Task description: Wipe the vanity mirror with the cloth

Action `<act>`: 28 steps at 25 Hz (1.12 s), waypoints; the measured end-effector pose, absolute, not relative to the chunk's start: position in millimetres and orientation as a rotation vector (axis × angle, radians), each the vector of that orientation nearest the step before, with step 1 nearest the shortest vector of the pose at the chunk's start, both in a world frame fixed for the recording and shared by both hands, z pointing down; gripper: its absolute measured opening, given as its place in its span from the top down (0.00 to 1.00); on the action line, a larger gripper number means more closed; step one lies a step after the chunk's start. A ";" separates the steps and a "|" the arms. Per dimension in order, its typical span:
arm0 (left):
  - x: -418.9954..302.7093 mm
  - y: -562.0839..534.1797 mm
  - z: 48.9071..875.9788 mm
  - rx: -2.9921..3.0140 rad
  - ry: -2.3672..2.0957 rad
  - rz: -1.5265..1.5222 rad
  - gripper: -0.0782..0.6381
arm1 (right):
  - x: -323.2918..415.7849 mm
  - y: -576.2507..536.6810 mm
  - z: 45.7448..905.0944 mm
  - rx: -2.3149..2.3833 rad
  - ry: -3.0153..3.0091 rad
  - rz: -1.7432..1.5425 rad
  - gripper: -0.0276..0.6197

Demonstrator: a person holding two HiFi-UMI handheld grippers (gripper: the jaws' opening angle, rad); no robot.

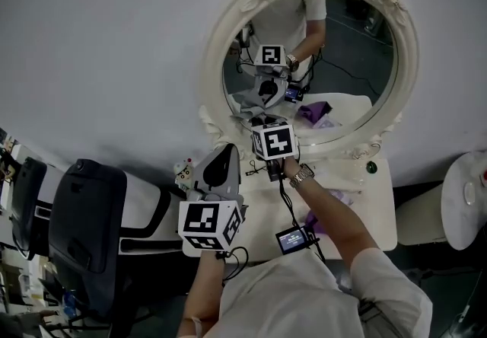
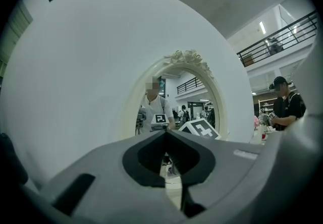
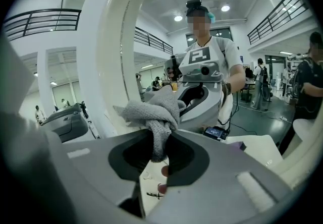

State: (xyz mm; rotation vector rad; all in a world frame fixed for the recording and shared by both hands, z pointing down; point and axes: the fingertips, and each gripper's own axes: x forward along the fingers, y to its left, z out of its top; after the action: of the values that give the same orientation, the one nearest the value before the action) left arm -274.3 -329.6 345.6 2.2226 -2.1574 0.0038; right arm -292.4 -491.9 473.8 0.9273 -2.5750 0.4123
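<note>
At one vanity mirror (image 1: 342, 62), two hand-held grippers (image 2: 165, 133) (image 3: 161, 136), one cloth (image 3: 154, 112) in the right.

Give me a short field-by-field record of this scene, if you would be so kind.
Mirror: oval vanity mirror, ornate white frame, upright on a white table
Right gripper: shut on a bunched grey cloth, at the lower left of the glass
Cloth contact: against the glass or just off it; cannot tell which
Left gripper: jaws together, nothing between them, low and away from the mirror
</note>
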 end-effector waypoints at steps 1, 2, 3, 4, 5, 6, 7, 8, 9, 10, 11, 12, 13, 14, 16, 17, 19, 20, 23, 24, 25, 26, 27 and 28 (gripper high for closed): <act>-271.7 -331.9 347.6 2.224 -2.150 0.005 0.89 | -286.5 -494.3 476.3 0.937 -2.569 0.422 0.85; -267.7 -334.9 349.3 2.229 -2.139 0.005 0.89 | -279.2 -497.0 478.5 0.950 -2.564 0.431 0.85; -262.2 -338.5 350.8 2.237 -2.125 0.005 0.89 | -270.4 -500.4 480.3 0.965 -2.560 0.438 0.85; -255.3 -342.8 352.1 2.249 -2.109 0.006 0.89 | -259.9 -504.5 481.5 0.983 -2.555 0.445 0.86; -247.2 -347.7 353.0 2.264 -2.090 0.006 0.89 | -247.8 -509.3 482.1 1.005 -2.549 0.451 0.86; -238.2 -352.8 353.5 2.281 -2.069 0.006 0.89 | -234.5 -514.5 482.1 1.028 -2.540 0.456 0.86; -228.7 -358.0 353.9 2.299 -2.048 0.005 0.89 | -220.6 -519.8 481.6 1.053 -2.531 0.459 0.86; -219.0 -363.1 354.4 2.316 -2.027 0.005 0.89 | -206.2 -525.0 480.9 1.079 -2.521 0.460 0.85; -209.1 -368.2 355.0 2.333 -2.005 0.005 0.89 | -191.4 -530.3 480.4 1.105 -2.509 0.460 0.86; -199.2 -373.0 355.9 2.350 -1.983 0.005 0.89 | -176.6 -535.7 480.6 1.130 -2.497 0.461 0.86; -189.4 -377.7 356.8 2.365 -1.962 0.006 0.89 | -161.8 -541.1 481.4 1.155 -2.485 0.464 0.86; -179.9 -382.1 357.8 2.379 -1.940 0.006 0.89 | -147.1 -546.6 482.6 1.179 -2.473 0.467 0.85; -170.9 -386.2 358.8 2.392 -1.920 0.005 0.89 | -132.4 -551.9 483.8 1.204 -2.461 0.471 0.85; -162.5 -390.2 359.8 2.402 -1.901 0.004 0.89 | -117.7 -557.2 484.9 1.229 -2.448 0.475 0.85; -146.9 -397.6 361.5 2.420 -1.866 -0.003 0.89 | -88.2 -567.6 486.7 1.281 -2.417 0.482 0.85; -139.4 -400.9 362.1 2.429 -1.851 -0.007 0.89 | -73.6 -572.4 487.5 1.308 -2.400 0.483 0.85; -127.6 -405.8 363.0 2.444 -1.828 -0.011 0.89 | -48.2 -580.4 488.7 1.357 -2.368 0.484 0.85; -123.7 -407.7 363.5 2.448 -1.822 -0.012 0.89 | -38.6 -584.2 489.5 1.376 -2.358 0.485 0.85; -117.5 -412.1 366.5 2.449 -1.811 -0.011 0.89 | -15.3 -594.4 492.9 1.425 -2.332 0.484 0.85; -116.6 -412.8 367.9 2.447 -1.808 -0.011 0.89 | -7.3 -596.7 494.6 1.449 -2.315 0.487 0.86; -116.1 -413.0 369.3 2.445 -1.804 -0.010 0.89 | 0.8 -598.1 496.4 1.476 -2.296 0.498 0.85; -116.3 -412.8 370.5 2.443 -1.802 -0.008 0.89 | 7.7 -598.7 497.9 1.502 -2.278 0.514 0.86; -117.5 -412.3 371.5 2.441 -1.801 -0.005 0.89 | 12.6 -598.7 498.9 1.524 -2.268 0.530 0.86; -119.9 -411.5 372.5 2.438 -1.803 -0.002 0.89 | 14.8 -598.1 499.5 1.539 -2.264 0.544 0.86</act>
State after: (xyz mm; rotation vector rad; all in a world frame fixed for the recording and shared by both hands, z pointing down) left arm -119.9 -411.5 372.5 2.4376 -1.8033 -0.0020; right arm 14.8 -598.1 499.5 1.5386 -2.2639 0.5442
